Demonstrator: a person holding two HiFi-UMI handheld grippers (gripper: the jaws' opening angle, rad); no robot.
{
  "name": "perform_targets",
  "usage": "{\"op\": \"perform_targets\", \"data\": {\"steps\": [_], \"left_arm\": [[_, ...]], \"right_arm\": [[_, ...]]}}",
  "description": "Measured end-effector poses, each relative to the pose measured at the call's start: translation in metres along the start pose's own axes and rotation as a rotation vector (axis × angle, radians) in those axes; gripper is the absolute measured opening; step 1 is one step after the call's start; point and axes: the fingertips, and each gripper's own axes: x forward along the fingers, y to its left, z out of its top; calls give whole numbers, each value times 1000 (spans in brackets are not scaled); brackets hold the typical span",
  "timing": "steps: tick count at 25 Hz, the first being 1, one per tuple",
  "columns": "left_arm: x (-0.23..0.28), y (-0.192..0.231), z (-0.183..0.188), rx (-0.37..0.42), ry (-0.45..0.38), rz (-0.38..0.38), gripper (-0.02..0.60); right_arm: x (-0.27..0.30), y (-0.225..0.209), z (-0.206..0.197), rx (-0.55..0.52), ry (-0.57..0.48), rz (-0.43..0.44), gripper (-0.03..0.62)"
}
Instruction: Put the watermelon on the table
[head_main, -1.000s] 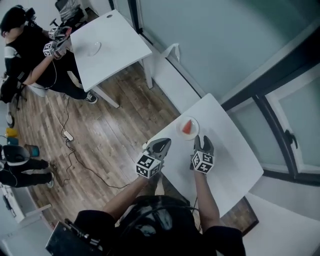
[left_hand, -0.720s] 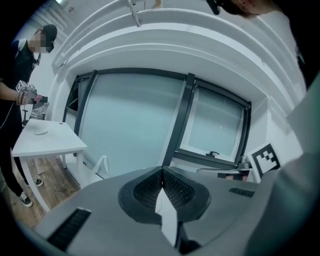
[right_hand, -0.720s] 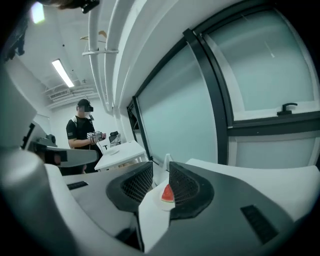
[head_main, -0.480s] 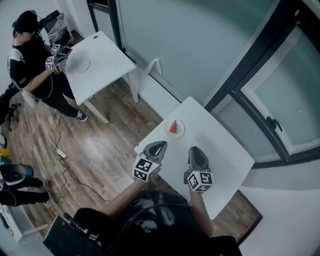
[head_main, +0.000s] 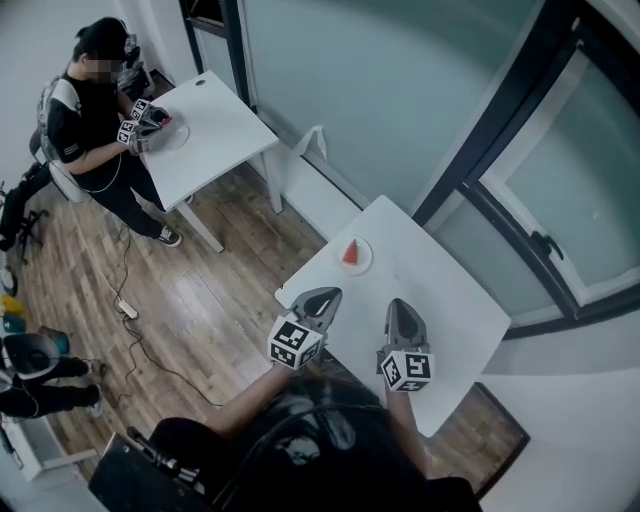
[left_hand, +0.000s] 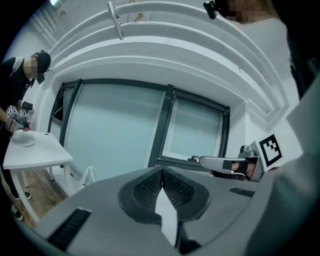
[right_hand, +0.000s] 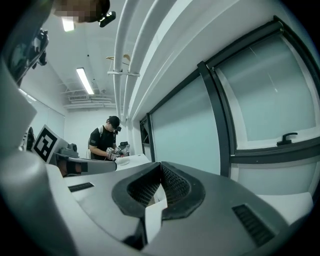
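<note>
A red watermelon slice lies on a small white plate near the far left corner of the white table in the head view. My left gripper hovers shut and empty over the table's near left edge, a little short of the plate. To its right, my right gripper is raised over the table's middle, jaws pressed together with nothing between them. In both gripper views the jaws point level at the windows, left gripper, right gripper, and the watermelon is out of sight.
A second white table stands at the back left, where another person works with grippers. Glass windows with dark frames run along the far side. Wooden floor with a cable lies to the left.
Both grippers have risen and drawn back from the plate toward me. The right gripper's jaws, open a second ago near the plate, have come together. The slice stays on the plate.
</note>
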Motion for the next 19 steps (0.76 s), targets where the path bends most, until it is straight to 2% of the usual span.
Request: {"op": "perform_targets", "data": {"steps": [5,19], "left_arm": [[-10,-10,-8,-37,7,-20,5],[-9,-9,-12,-32,29,-35,5]], "right_arm": [[-12,1,-7,10,-11,-13,12],[-4,4,-12,59,-8,24,12]]}}
